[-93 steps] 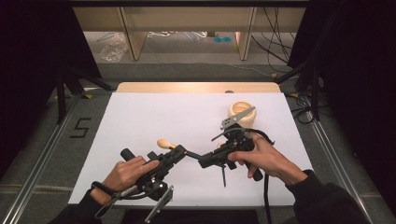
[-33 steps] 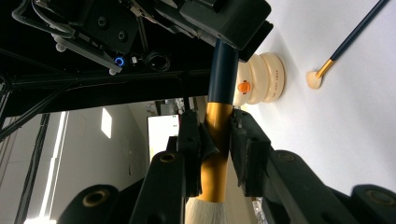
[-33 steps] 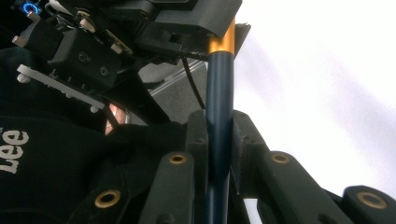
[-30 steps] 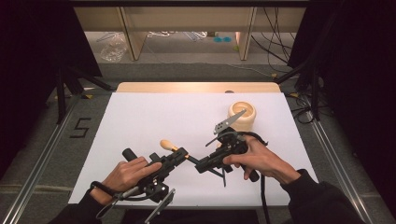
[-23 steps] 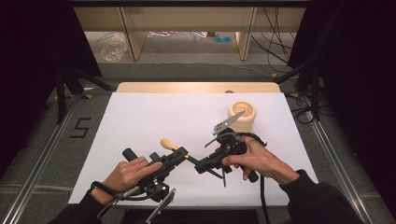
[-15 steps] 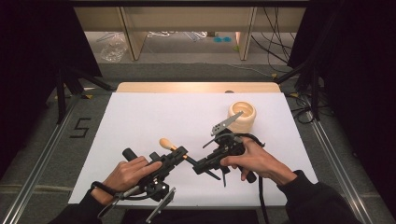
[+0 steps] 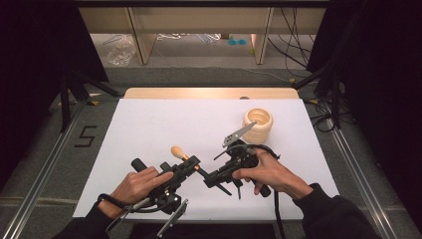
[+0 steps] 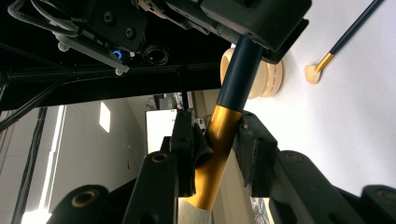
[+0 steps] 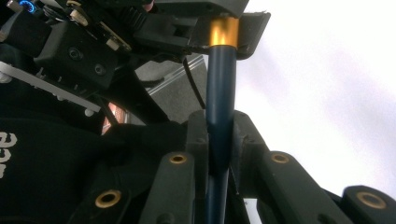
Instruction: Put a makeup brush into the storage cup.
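Observation:
A makeup brush with a dark blue handle [image 9: 219,79] and a gold ferrule [image 8: 219,135] spans the gap between my two grippers, low over the white table [image 7: 164,124]. My left gripper [image 7: 191,162] [image 8: 217,126] is shut on the ferrule; its jaws have just been opening a little, and both pads still touch the gold. The pale brush head [image 7: 177,151] sticks out beyond it. My right gripper [image 7: 211,179] [image 9: 219,121] is shut on the blue handle, tip to tip with the left one.
A round wooden holder [image 7: 258,124] stands on the table behind the right gripper. A second thin brush [image 8: 345,37] with a small pale head lies flat on the white surface. Black stands and cables flank the table on both sides.
Since three seconds ago my right gripper has slid down and left toward the left gripper. Over the last second both hands stay almost still.

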